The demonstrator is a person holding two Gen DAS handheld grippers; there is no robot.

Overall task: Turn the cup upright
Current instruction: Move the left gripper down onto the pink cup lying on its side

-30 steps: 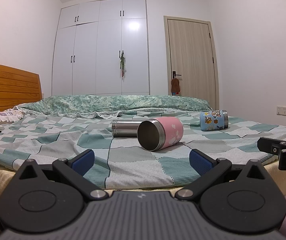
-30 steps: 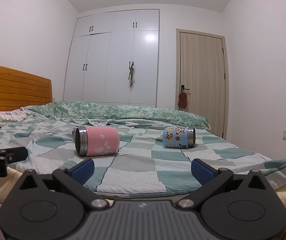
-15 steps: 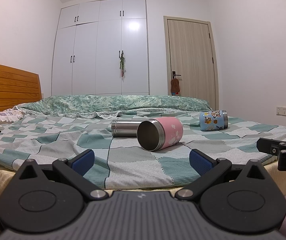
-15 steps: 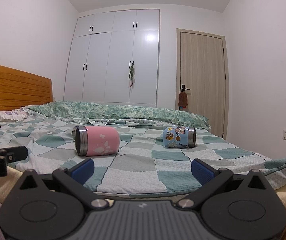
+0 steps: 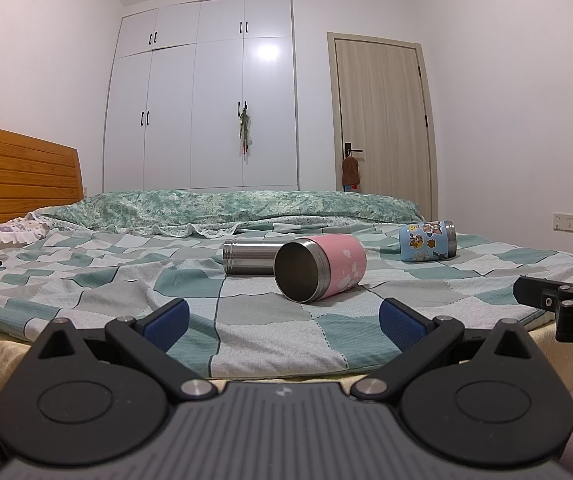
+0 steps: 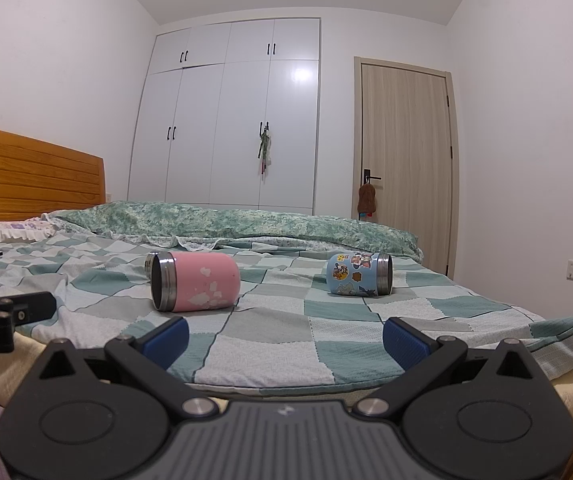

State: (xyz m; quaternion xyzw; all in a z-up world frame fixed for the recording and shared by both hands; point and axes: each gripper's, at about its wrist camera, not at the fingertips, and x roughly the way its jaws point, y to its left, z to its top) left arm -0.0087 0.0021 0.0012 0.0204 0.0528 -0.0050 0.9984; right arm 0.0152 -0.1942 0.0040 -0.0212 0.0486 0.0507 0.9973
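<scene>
3 cylindrical cups lie on their sides on the bed [image 5: 86, 280], which is covered by a woven quilt of green, grey and white checks. The pink cup [image 5: 320, 270] sits nearest the middle, a squat steel-lined cylinder with a matte pink shell, pale petal marks and a bare metal collar around its mouth; in the left wrist view its round open mouth faces the camera, showing a dull brushed interior. Just behind it, close enough that I cannot tell if they touch, lies a plain stainless steel cup [image 5: 248, 257], longer and narrower, with a ridged threaded end. Well apart, toward the door side, rests the blue cup [image 5: 426, 241], glossy and covered in cartoon stickers, with a steel band at one end.

The left gripper [image 5: 282, 316] hangs at the near edge of the bed, its jaws spread wide with nothing between the ribbed blue pads [image 5: 166, 318]. The right gripper [image 6: 284, 334] is likewise held short of the mattress, jaws wide apart and empty.

Behind stand a slatted wooden headboard [image 5: 18, 180], smooth white wardrobe doors [image 5: 202, 112] and a pale wood-grain door [image 5: 380, 120]
</scene>
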